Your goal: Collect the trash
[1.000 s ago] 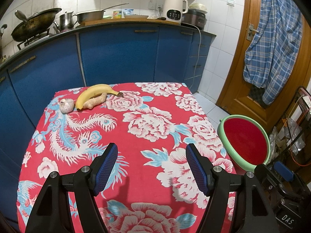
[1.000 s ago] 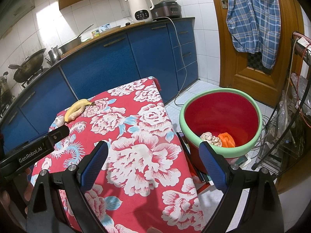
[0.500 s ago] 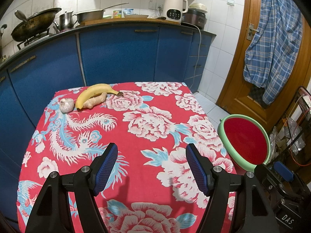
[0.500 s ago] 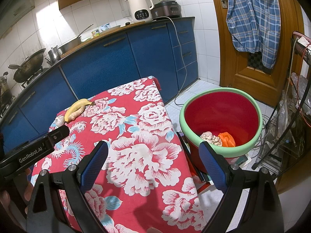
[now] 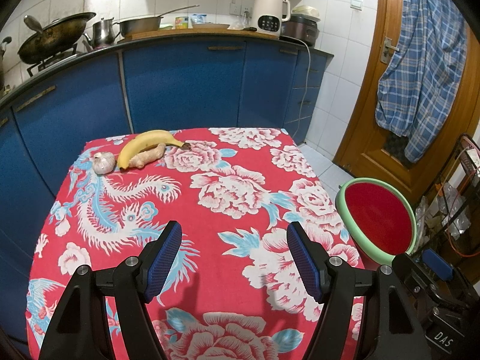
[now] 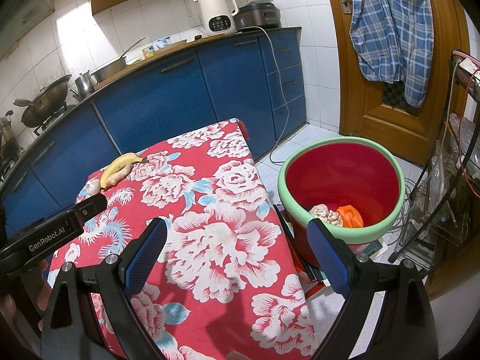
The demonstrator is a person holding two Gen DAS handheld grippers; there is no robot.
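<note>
Hovering unchanged over the counter [image 5: 240, 162] since a second ago, both grippers, left [image 5: 234, 258] and right [image 6: 237, 252], gape empty; trash [image 6: 336, 216] lies in the bucket [image 6: 339, 142], with banana [image 5: 147, 145], ginger [image 5: 148, 157] and garlic [image 5: 103, 163] untouched, suggesting collection is done.

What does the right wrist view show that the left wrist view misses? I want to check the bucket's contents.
Only the right wrist view shows the bucket's bottom, holding a pale crumpled wad and an orange scrap, plus the left claw's body from outside.

Only the left wrist view shows the left claw open, empty.

Both show the banana, ginger, garlic, floral tablecloth and bucket; the right claw is open.
</note>
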